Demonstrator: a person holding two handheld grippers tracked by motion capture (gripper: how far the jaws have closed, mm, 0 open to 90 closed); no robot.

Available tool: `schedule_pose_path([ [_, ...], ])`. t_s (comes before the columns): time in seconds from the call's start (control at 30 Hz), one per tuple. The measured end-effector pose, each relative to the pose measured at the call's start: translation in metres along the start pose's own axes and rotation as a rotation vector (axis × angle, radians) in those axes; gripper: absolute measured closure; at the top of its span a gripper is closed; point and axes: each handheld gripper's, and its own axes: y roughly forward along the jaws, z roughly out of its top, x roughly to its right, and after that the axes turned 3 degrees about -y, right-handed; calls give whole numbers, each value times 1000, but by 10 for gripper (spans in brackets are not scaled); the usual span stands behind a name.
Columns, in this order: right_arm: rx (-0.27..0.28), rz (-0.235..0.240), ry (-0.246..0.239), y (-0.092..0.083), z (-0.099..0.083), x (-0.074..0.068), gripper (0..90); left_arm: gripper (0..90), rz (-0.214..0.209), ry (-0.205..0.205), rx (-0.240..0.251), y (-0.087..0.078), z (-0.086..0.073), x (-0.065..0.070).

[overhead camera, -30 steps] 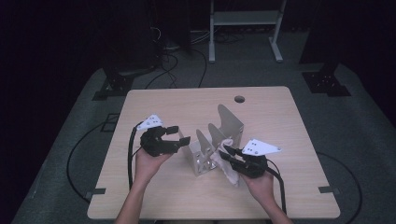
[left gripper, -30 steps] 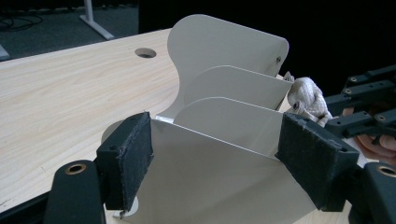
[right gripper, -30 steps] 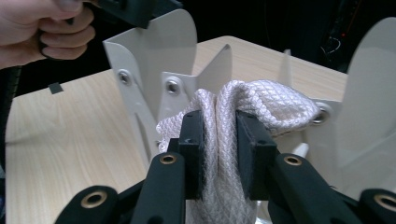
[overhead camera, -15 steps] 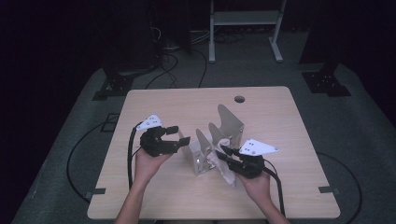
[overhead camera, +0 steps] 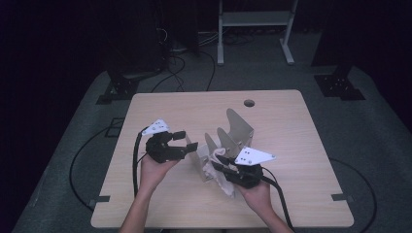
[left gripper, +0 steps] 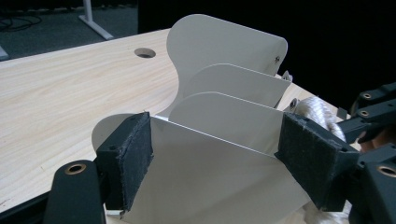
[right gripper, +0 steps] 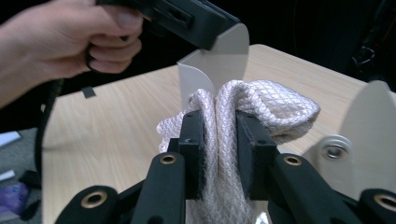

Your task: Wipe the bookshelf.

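Observation:
A beige metal rack point(overhead camera: 239, 127) with several upright divider plates stands mid-table. My left gripper point(overhead camera: 188, 141) reaches in from the left, and its pads point(left gripper: 133, 158) press on both side edges of the rack's front plate point(left gripper: 210, 186). My right gripper point(overhead camera: 219, 163) is at the rack's near side, shut on a bunched cream woven cloth point(overhead camera: 214, 171). In the right gripper view the cloth point(right gripper: 266, 100) bulges out between and above the pads point(right gripper: 194, 140), just in front of a divider plate point(right gripper: 217, 65). The cloth point(left gripper: 317, 109) also peeks from behind the rack's right side.
A round cable hole point(overhead camera: 249, 103) lies in the wooden table point(overhead camera: 165, 102) behind the rack. Cables trail from both grippers off the front edge. Stand feet point(overhead camera: 121, 90) and a white frame point(overhead camera: 252, 29) are on the dark floor beyond the table.
My right gripper has moved a little to the left, toward the rack, with the cloth in it. The left gripper has stayed put on the front plate.

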Motion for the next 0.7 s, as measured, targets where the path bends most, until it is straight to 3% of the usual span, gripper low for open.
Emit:
schedule_pose_path([
  [0.13, 1, -50, 23, -8, -3, 10, 729, 258, -2, 6, 1, 0, 0, 0],
  [0.33, -34, -13, -25, 5, -6, -3, 729, 258, 1, 7, 0, 0, 0, 0],
  [0.47, -47, -38, -1, 0, -17, 6, 730, 257, 3, 9, -1, 0, 0, 1],
  [0.7, -131, -19, -12, 16, -37, 0, 730, 258, 3, 8, -1, 1, 0, 1],
])
